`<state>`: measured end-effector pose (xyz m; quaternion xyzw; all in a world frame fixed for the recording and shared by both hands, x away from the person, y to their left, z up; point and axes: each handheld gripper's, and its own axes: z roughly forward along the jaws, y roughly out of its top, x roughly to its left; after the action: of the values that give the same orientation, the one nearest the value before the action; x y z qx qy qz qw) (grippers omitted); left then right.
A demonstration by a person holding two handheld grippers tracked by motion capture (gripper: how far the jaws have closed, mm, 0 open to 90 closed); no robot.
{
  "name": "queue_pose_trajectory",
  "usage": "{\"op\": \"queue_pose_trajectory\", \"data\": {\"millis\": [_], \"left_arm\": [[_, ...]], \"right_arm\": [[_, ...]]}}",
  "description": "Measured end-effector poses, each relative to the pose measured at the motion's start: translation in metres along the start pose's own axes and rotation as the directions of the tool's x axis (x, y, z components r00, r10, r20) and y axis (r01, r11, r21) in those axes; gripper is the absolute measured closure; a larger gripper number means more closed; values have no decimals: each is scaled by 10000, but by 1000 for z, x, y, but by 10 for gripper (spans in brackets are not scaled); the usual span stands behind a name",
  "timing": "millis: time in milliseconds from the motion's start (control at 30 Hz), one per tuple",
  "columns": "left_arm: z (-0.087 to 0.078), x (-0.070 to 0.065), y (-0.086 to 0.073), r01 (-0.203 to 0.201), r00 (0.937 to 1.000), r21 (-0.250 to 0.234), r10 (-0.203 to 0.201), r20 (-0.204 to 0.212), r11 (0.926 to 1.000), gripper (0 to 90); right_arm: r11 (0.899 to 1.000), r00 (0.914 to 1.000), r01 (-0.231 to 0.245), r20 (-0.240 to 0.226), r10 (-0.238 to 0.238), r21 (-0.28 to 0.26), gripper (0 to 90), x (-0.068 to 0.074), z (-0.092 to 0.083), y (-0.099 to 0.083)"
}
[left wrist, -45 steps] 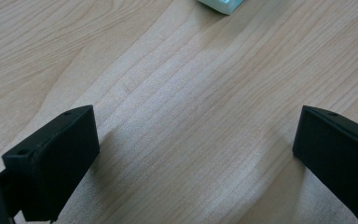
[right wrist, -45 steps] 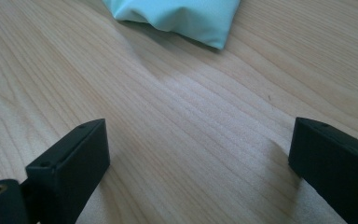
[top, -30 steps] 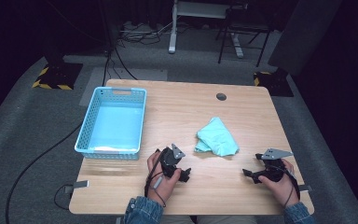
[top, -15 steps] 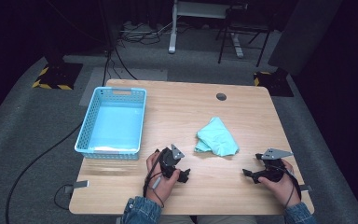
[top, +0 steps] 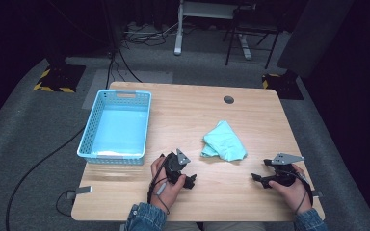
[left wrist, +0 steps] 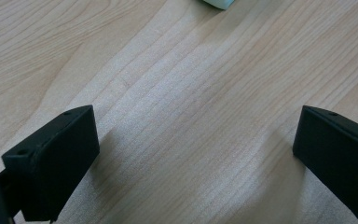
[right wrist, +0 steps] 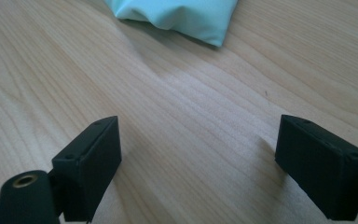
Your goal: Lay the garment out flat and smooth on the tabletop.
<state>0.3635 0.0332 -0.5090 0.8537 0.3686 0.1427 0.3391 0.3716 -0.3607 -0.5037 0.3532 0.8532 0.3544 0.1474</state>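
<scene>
High view: the teal cloth (top: 224,142) lies crumpled at centre frame on the desk (top: 188,110), between both tongs.

Left gripper view: left tongs (left wrist: 196,154) gape wide, empty.

Right gripper view: right tongs (right wrist: 200,161), just narrowing slightly, hold nothing; approach the cloth's near edge low.

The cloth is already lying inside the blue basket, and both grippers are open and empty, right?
Not quite. The cloth is not in the blue basket; it lies crumpled on the table, to the right of the basket, as the high view shows. The rest holds: the left gripper and the right gripper are open with nothing between their jaws.
</scene>
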Motion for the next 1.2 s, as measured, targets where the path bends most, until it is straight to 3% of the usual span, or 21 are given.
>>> {"op": "queue_pose_trajectory", "data": {"millis": [600, 900, 1200], "left_arm": [[-2, 1, -2, -45, 10000, 6, 45, -3, 10000, 1], [-2, 2, -3, -34, 10000, -15, 34, -33, 10000, 1], [-3, 2, -3, 4, 10000, -16, -4, -3, 10000, 1]], "right_arm": [[9992, 9993, 351, 101, -349, -169, 145, 1, -21, 32], [9977, 9981, 607, 76, -605, -313, 148, 1, -19, 52], [9940, 9946, 1025, -90, -1029, -391, 164, 0, -1, 81]]}}
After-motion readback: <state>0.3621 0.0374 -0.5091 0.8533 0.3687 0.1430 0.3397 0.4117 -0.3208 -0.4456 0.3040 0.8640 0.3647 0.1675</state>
